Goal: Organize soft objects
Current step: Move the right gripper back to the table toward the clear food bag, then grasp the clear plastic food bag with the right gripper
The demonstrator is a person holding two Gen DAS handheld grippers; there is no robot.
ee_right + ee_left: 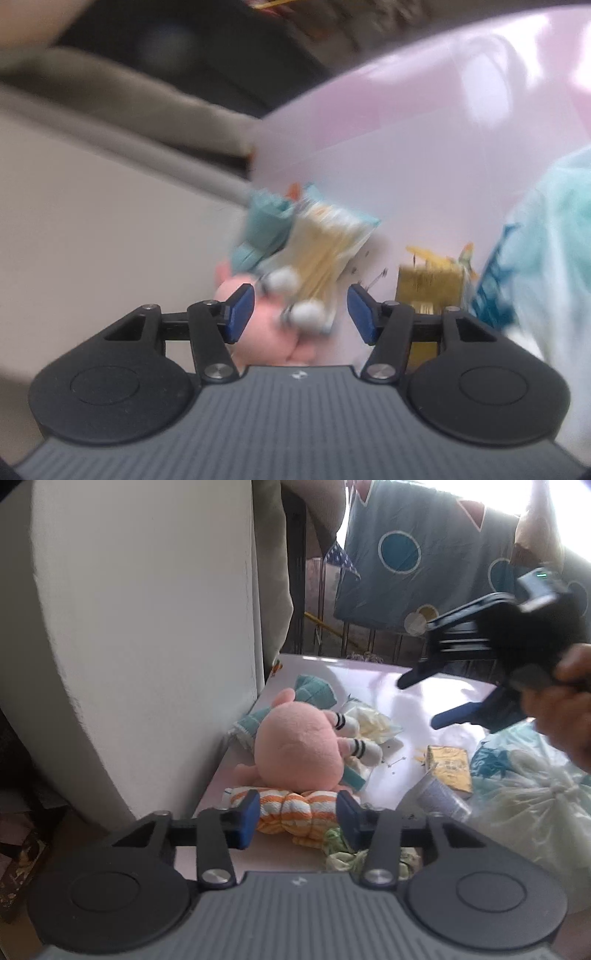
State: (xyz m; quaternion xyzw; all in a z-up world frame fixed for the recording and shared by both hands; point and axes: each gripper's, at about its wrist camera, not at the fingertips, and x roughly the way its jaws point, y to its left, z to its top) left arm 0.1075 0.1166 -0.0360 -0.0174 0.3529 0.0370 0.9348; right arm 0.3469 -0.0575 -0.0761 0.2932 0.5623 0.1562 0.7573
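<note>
With its fingers (246,818) clenched on the striped roll (295,814) at the bench's (424,686) near edge, the left gripper (297,821) has its pick. Right gripper (301,314), released and empty, hangs over the pink plush (297,753) just beyond. Next, I judge: lift the roll clear. Left stands a white wall (147,627); far off, a hung quilt (424,554).
</note>
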